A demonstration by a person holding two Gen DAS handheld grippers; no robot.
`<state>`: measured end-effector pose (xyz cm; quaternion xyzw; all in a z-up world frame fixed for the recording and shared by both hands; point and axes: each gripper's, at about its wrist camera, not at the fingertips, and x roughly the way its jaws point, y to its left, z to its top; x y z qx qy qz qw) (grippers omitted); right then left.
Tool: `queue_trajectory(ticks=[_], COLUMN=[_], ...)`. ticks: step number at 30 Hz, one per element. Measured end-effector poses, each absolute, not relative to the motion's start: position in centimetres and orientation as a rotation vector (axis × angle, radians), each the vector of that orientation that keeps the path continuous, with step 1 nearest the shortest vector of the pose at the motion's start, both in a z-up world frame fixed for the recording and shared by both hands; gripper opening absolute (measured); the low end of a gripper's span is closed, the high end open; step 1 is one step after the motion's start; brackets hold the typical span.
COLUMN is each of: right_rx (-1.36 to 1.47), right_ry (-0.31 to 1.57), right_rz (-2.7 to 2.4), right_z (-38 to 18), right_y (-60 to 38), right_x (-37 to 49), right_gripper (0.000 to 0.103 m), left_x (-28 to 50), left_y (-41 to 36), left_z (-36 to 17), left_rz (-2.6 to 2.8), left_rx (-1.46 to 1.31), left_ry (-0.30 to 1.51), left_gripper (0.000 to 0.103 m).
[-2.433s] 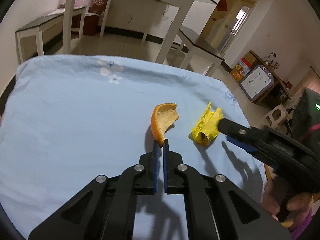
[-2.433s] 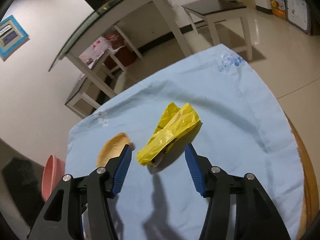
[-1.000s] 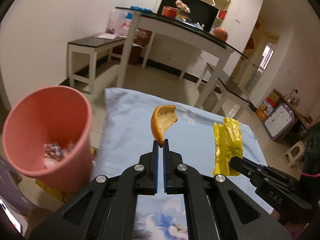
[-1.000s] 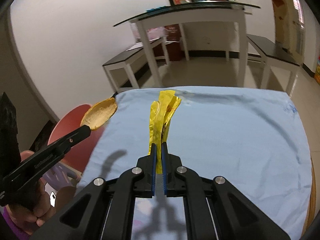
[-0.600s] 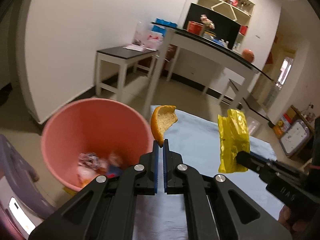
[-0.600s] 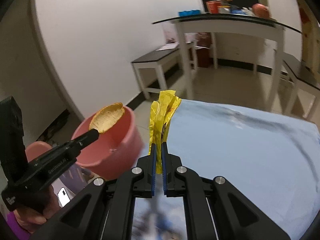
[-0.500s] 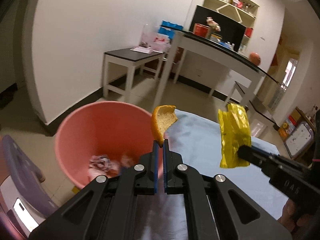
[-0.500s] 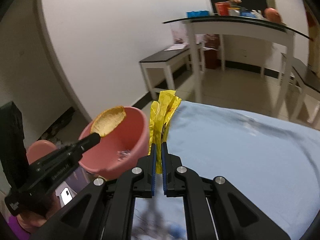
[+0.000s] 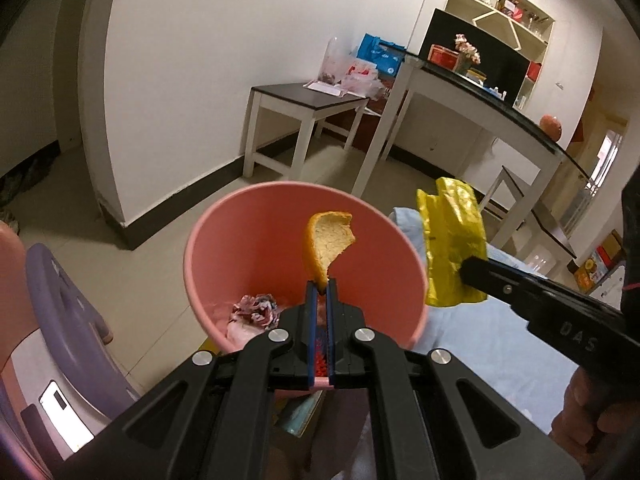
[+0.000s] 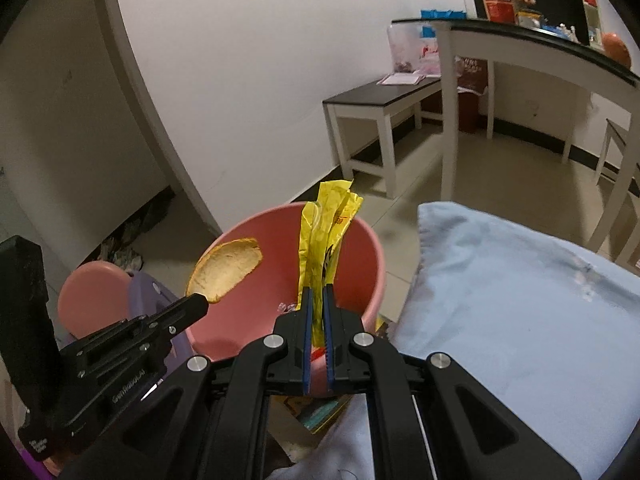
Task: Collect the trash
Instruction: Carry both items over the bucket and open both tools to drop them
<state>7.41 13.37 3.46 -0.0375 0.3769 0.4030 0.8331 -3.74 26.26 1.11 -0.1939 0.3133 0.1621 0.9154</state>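
Down at the left, a lilac plastic stool [image 9: 68, 320] with a moulded seat stands on the tiled floor, touching or very nearly touching the pink plastic bin [image 9: 208, 232]. The bin is round, smooth-walled and tapered, and crumpled foil-like wrappers [image 9: 256, 308] lie in its bottom; what else is down there is too blurred to tell.

The left gripper [image 9: 319, 286] has its blue-padded fingers pinched almost together on the lower tip of a curved piece of orange peel [image 9: 326, 246], pale pith facing out, glossy rind behind. The peel stands upright over the bin's mouth; the right wrist view shows it [image 10: 226, 270] above the near-left part of the rim.

Next along, the right gripper [image 10: 316, 294] is clamped tight on a crinkly yellow plastic wrapper [image 10: 326, 236], which rises in a long, creased strip. It hangs above the bin's right-hand side, close to the edge of the soft light-blue cloth [image 10: 520, 300] that covers the table. Further back stand a dark-topped white bench [image 10: 384, 98] and a glass-topped white table [image 9: 480, 108].
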Motion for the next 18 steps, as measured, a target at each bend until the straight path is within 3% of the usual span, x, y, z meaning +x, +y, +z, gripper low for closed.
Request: queue_trajectory(ticks=[13, 16, 18], right_rx=[-0.106, -0.088, -0.083], right_ry=[0.854, 0.867, 0.872], right_rz=[0.861, 0.867, 0.871], right_z=[0.6, 0.2, -0.1], right_y=[15.8, 15.7, 15.6], right_x=[8.9, 9.1, 9.1], right_gripper=[0.008, 0.011, 0.013], left_x=[-3.5, -3.4, -3.3], left_y=[27.1, 27.4, 27.5], left_z=[-0.4, -0.5, -0.5], left_rz=[0.359, 0.363, 0.367], left_rx=[-0.388, -0.401, -0.404], left_ry=[0.661, 0.664, 0.663], left_gripper=[0.003, 0.008, 0.028])
